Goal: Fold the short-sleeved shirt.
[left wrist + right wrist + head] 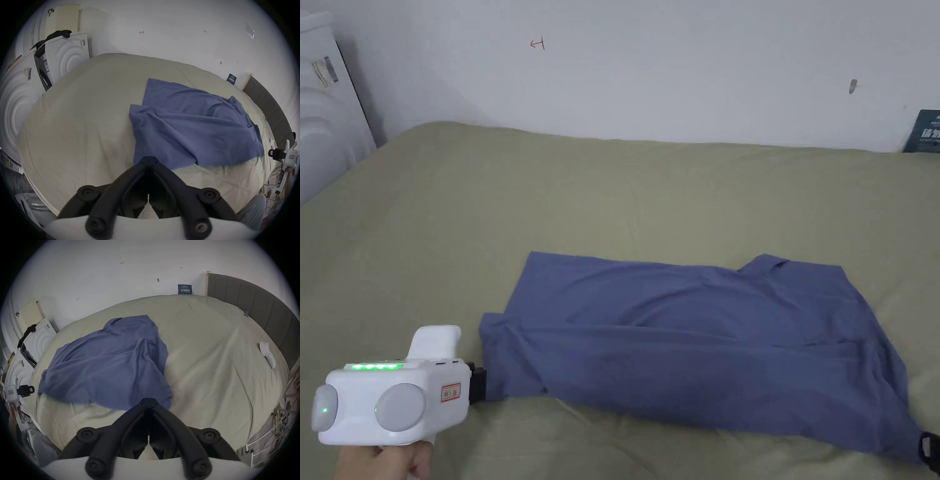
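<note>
We've got the blue shirt [700,350] spread on the bed [550,200], both near corners pinched: left gripper [148,160] and right gripper [148,400] each clamped tight on fabric. Looks like a lengthwise fold; next we'd carry that edge across evenly.

The shirt [700,350] lies on the bed [612,187], toward its near edge and right of the middle. The left tongs [478,383] sit at the shirt's near left corner, the right tongs [930,451] at its near right corner. A wall [675,62] runs behind the bed's far edge.
</note>
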Demonstrator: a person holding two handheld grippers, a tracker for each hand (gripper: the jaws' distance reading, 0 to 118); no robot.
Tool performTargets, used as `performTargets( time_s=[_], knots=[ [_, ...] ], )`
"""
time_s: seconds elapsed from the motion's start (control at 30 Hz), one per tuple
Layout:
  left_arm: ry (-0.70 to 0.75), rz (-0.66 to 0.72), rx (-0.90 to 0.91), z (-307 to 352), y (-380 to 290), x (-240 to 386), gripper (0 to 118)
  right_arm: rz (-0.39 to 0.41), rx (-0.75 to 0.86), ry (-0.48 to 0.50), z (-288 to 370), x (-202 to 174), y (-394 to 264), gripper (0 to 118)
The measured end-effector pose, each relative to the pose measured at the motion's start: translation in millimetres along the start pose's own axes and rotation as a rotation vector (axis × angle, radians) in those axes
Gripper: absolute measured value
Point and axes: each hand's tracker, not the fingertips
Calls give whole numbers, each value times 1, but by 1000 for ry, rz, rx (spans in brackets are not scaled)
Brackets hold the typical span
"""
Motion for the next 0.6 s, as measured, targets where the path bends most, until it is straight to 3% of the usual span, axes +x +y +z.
performTargets(
  time_s=[0.17,0.2,0.27,0.3,0.5,0.6],
  knots=[
    [-7,-6,-25,-5,10,0,0,32,-5,-15,4,-1,0,2],
    [-14,0,-38,-10,14,-2,7,37,-4,-21,4,-1,1,2],
    [-5,2,-117,-26,20,-2,88,52,-17,-18,1,-2,5,2],
    [22,-13,-144,-33,21,-1,116,56,-19,-15,0,-3,6,2],
    [78,-8,-147,-70,34,6,118,89,-37,-23,-32,3,12,3],
    [48,-5,-150,-71,32,9,62,105,-43,-27,-38,2,18,3]
  ],
)
